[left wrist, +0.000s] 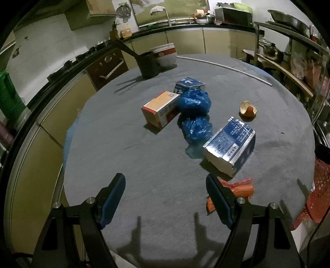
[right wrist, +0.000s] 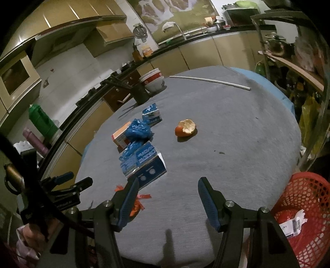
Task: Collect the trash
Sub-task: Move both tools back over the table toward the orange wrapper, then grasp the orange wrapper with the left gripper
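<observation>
Left tongs [left wrist: 165, 201]: black angular frames, blue ribbed pads [left wrist: 112, 203] inside each finger, round silver screws at the joints; right tongs [right wrist: 167, 203] are built alike, black with blue pads [right wrist: 208, 204] and silver screws.

Home kitchen: cabinets [left wrist: 185, 41], sink faucet [left wrist: 167, 16], oven [left wrist: 107, 68].

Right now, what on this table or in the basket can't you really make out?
- Orange-red plastic scrap: left wrist view, blurred, partly behind the left gripper's fingers.
- Red mesh plastic basket: right wrist view, cut by the edge; contents unclear.
- Print on the large blue-and-silver carton: too small.
</observation>
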A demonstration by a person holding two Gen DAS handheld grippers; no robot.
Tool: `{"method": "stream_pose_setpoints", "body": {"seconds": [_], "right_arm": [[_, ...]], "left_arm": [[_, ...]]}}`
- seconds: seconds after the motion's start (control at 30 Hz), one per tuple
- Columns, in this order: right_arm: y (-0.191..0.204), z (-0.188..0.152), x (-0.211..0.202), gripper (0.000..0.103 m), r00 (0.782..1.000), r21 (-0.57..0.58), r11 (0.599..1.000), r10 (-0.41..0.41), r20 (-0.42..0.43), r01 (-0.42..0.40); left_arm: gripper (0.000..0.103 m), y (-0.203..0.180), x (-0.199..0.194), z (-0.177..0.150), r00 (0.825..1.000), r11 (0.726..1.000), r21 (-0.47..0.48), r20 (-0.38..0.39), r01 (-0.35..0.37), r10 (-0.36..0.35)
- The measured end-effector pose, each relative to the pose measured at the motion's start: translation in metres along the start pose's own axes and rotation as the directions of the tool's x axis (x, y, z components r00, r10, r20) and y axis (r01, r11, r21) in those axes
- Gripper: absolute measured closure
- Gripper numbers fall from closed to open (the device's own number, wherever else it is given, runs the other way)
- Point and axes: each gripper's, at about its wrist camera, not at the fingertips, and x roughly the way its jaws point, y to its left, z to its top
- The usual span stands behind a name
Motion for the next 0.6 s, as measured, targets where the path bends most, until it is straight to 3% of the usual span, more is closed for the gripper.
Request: {"method": "stream_pose_setpoints", "body": {"seconds": [0.2, 0.27, 0.43, 0.6], "right_arm": [[-0.012, 0.001, 0.0, 0.039, 1.0, 0.031, 1.0, 0.001, -0.002, -0.001], [-0.015, 0.001, 0.0, 0.039, 1.0, 0.037, 0.999, 0.001, -0.003, -0.001], [-0.018, -0.001, -0.002, 0.039, 1.0, 0.044, 0.999, -0.003, -0.006, 0.003], [-0.02, -0.005, 0.0, 0.039, 1.0, 0.057, 0.998, -0.001, -0.013, 0.002]], "left_arm": [[0.022, -0.008, 0.007, 0.001, 0.999, 0.999, 0.002, -0.023, 0.04, -0.04], [0.022, -0.009, 0.013, -0.001, 0.993, 0.994, -0.025, -0.053, 0.104, -0.105], [0.022, -0.007, 0.03, -0.013, 0.948, 0.952, -0.129, -0.121, 0.279, -0.294], [0.022, -0.011, 0.043, -0.022, 0.911, 0.917, -0.2, -0.162, 0.346, -0.379]]}}
